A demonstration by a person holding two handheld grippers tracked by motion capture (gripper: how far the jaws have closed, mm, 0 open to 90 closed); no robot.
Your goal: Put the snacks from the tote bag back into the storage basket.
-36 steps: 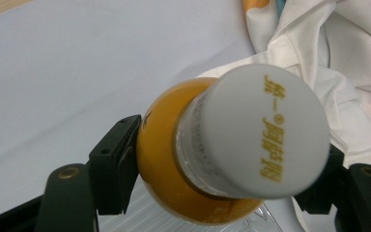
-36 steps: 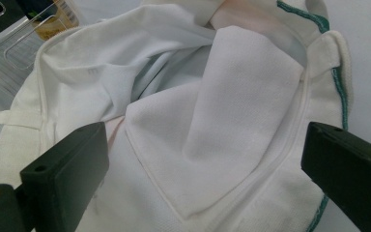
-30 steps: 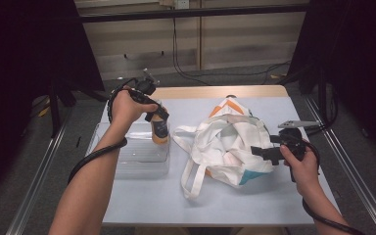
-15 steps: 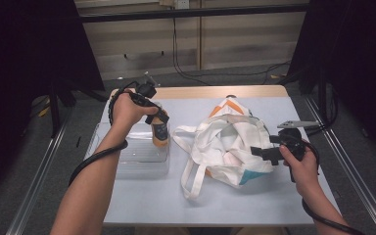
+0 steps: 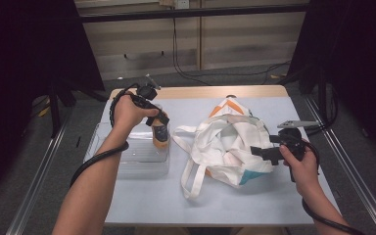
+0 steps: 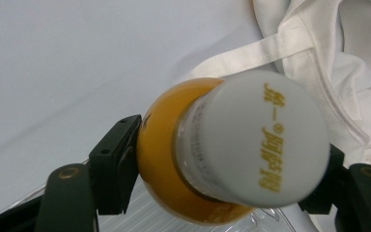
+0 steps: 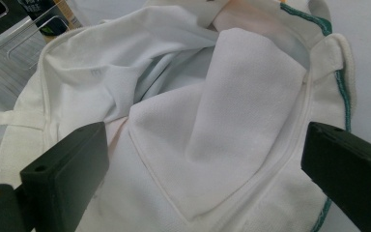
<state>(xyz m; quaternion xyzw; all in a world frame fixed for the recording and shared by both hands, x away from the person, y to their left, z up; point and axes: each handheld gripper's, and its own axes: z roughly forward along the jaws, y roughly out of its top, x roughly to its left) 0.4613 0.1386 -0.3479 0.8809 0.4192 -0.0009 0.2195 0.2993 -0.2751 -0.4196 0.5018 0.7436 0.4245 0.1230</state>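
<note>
The left gripper [image 6: 227, 169] is clamped on an orange drink bottle [image 6: 174, 164]; its own view shows the yellow print on the white cap [image 6: 265, 140], while the high view places the bottle [image 5: 160, 133] upright over the right edge of a clear tray [image 5: 127, 156] near the table's [image 5: 142, 200] left side. The right gripper [image 7: 207, 179] stands apart over the white cloth bag [image 7: 183, 125], which the high view shows lying at the table's middle [image 5: 225, 147].

The left hand-held gripper [image 5: 159, 128], clamped on the orange bottle [image 5: 160, 135], has eased slightly back toward the person's side of the counter [image 5: 200, 200], above the clear tray's [image 5: 127, 164] right edge; the bottle travelled with it.
</note>
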